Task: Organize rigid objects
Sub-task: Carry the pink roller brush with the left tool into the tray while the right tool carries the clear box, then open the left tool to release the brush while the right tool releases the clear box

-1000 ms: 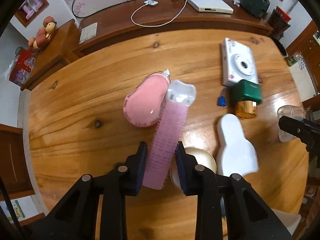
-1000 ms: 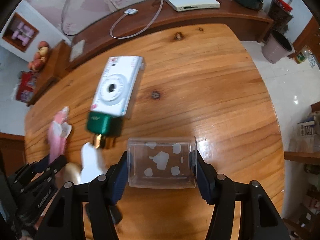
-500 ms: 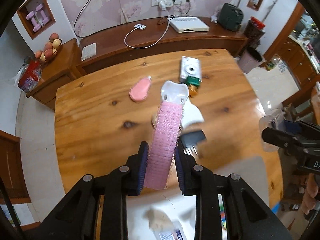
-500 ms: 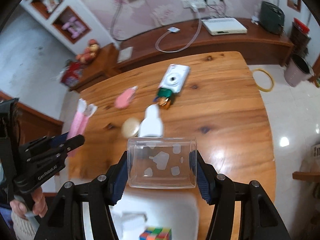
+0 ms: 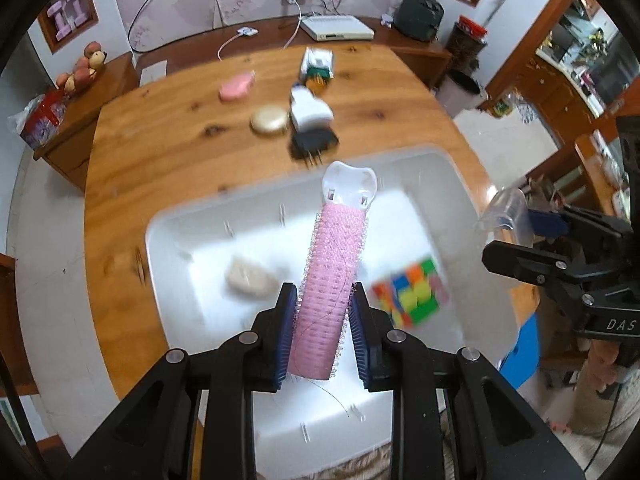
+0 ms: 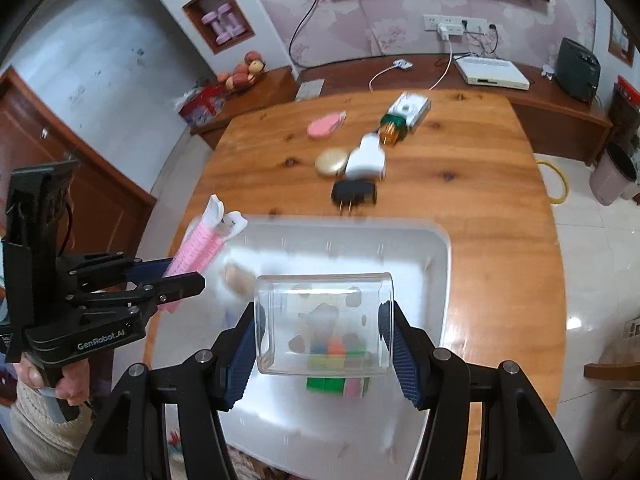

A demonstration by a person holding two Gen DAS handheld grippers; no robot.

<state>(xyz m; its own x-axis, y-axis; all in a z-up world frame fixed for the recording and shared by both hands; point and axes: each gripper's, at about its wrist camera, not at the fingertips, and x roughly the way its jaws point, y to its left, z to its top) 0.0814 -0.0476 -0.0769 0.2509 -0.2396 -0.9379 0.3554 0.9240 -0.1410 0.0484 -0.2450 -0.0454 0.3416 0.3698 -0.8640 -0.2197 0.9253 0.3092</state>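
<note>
Wooden table (image 5: 168, 168) bears white bin (image 5: 472, 320), gold compact (image 5: 269, 120), black plug (image 5: 313, 142).

Two black hand-held grippers with ridged blue pads

The left hand-held gripper (image 5: 323, 332) and right hand-held gripper (image 6: 325, 354) have angular black arms with silver screws; one body reads "GenRobot.AI" in white. The person's clothing looks like cream knit, though blurred.

The white bin (image 5: 460, 184) looks smeary, and its near edge is cut off. The beige lump (image 5: 250, 278) inside is too blurry to name.
</note>
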